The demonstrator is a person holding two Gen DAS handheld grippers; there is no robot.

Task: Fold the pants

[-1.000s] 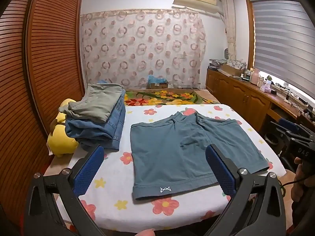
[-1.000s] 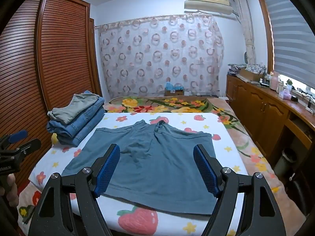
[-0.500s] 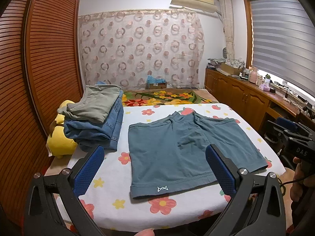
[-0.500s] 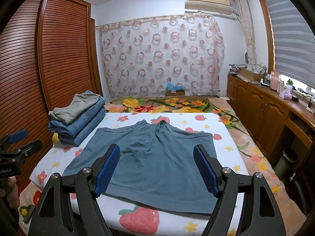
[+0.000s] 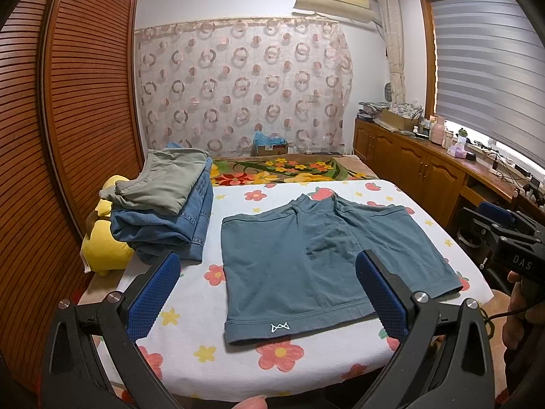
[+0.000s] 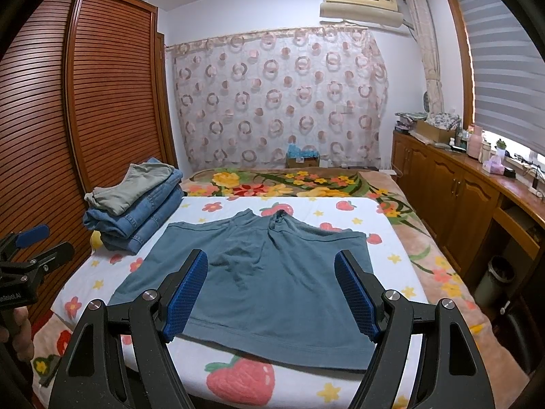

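Observation:
A pair of teal shorts (image 5: 306, 266) lies spread flat on the white flowered bed sheet (image 5: 190, 293), its waistband toward the near edge and its legs pointing to the far side. My left gripper (image 5: 265, 262) hovers open above the near left part of the bed, holding nothing. In the right wrist view the shorts (image 6: 272, 279) fill the middle of the bed. My right gripper (image 6: 270, 259) is open over their near edge and grips nothing. Each gripper appears at the edge of the other's view: the right gripper (image 5: 504, 238) and the left gripper (image 6: 30, 248).
A stack of folded jeans and a grey-green garment (image 5: 163, 204) sits on the bed's left side, beside a yellow plush toy (image 5: 105, 245). A slatted wooden wardrobe (image 5: 68, 136) runs along the left. Wooden cabinets (image 6: 460, 197) and a bin (image 6: 497, 279) line the right.
Both views have shifted only slightly. The shorts lie as before, and both grippers stay open and empty.

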